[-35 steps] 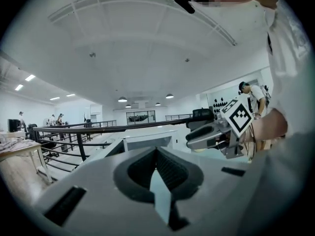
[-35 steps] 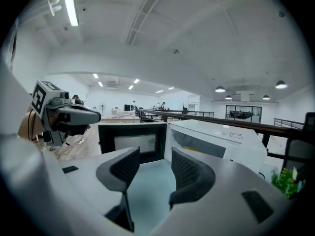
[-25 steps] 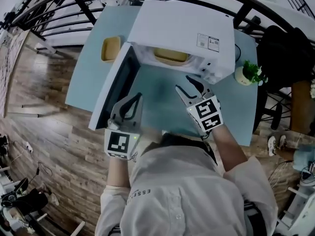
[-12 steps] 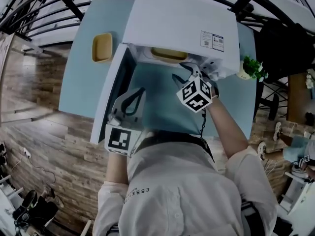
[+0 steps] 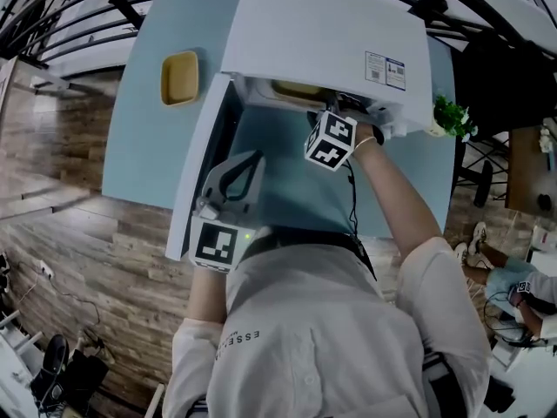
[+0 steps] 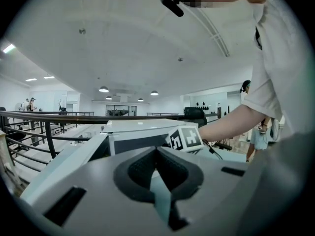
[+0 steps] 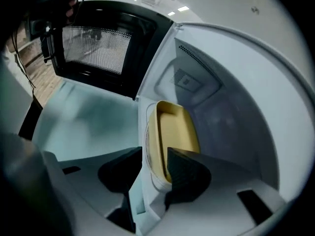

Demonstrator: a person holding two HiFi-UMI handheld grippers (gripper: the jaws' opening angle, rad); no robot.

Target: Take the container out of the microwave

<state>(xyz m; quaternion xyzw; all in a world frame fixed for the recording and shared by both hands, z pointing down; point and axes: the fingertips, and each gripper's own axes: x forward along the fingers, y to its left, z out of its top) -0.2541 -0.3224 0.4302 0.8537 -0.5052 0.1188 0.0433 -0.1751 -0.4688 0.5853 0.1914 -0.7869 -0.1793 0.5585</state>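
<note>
The white microwave (image 5: 322, 33) stands on the blue table with its door (image 5: 200, 164) swung open to the left. Inside lies a yellow container (image 5: 296, 90), long and shallow (image 7: 174, 132). My right gripper (image 5: 335, 116) reaches into the cavity. Its jaws have just been closing, and in the right gripper view (image 7: 155, 154) they straddle the container's near rim, one pad inside and one outside, with a small gap still showing. My left gripper (image 5: 251, 157) hovers in front of the open door, shut and empty (image 6: 157, 149).
A yellow lid or tray (image 5: 178, 77) lies on the table (image 5: 148, 129) left of the microwave. A small potted plant (image 5: 452, 116) stands at the microwave's right. Black railings run behind the table, and wooden floor lies to the left.
My right gripper has moved from in front of the microwave into its cavity, rolling and tipping down onto the container's rim. The left gripper has shifted only slightly.
</note>
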